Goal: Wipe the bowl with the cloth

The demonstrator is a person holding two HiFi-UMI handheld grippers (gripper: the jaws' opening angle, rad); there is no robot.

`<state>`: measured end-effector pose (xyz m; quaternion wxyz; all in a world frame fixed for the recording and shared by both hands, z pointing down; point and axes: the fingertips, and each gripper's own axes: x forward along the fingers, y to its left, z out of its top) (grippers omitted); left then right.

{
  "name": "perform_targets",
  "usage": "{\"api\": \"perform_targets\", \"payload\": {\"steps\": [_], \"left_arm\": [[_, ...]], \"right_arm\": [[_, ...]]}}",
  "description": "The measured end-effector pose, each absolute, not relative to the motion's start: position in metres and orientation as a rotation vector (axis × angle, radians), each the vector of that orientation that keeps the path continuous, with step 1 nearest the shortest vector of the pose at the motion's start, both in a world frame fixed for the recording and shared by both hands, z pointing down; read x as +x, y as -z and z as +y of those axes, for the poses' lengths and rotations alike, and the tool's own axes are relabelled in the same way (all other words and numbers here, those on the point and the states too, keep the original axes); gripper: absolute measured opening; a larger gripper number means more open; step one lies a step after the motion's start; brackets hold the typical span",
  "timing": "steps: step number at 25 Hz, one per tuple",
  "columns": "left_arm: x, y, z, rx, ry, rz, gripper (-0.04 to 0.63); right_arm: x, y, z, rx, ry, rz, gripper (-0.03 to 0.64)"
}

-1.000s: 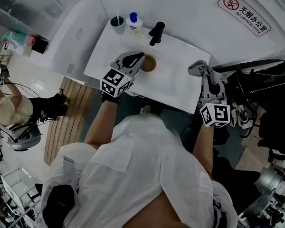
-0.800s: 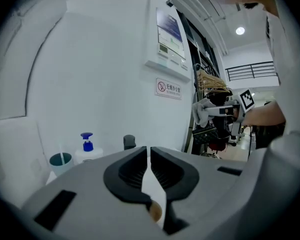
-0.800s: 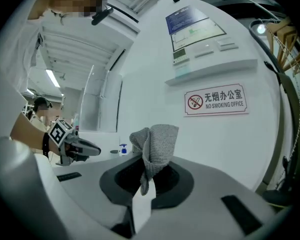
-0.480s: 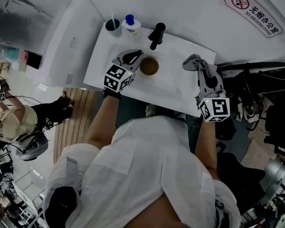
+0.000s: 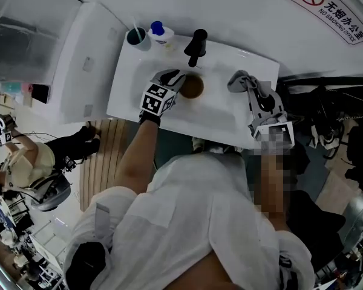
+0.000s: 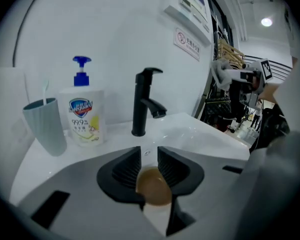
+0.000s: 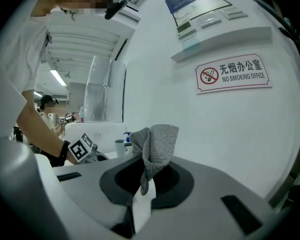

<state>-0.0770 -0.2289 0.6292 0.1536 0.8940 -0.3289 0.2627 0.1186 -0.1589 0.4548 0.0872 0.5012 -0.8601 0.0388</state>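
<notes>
Head view shows the brown bowl lying in the white sink below the black faucet, with the left gripper at its rim. Left gripper view shows its jaws have just been opening and stand partly apart, with the bowl between them but not pressed. The right gripper has its jaws closed on the grey cloth (held at the sink's right end, apart from the bowl).

The cloth is grey, coarse-woven fabric, matt and rough. The bowl looks smooth and brown, the sink glossy white, the tap matt black, the soap bottle shiny plastic.
</notes>
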Motion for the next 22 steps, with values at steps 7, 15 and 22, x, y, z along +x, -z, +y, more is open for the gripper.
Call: {"api": "perform_targets", "payload": {"steps": [7,15,22], "left_arm": [[-0.084,-0.697,-0.237,2.430,-0.913,-0.890,0.127],[-0.093,-0.750,-0.239,2.273,-1.096,-0.855,0.164],[-0.093,-0.781,-0.230,2.164,-1.181,-0.821,0.166]], "right_arm": [[0.113,-0.472,-0.165,1.453,-0.149,-2.555,0.037],[0.112,-0.481,-0.178,1.438,-0.177,-2.549,0.037],[0.108,-0.486,-0.187,1.421,-0.187,-2.546,0.038]]}}
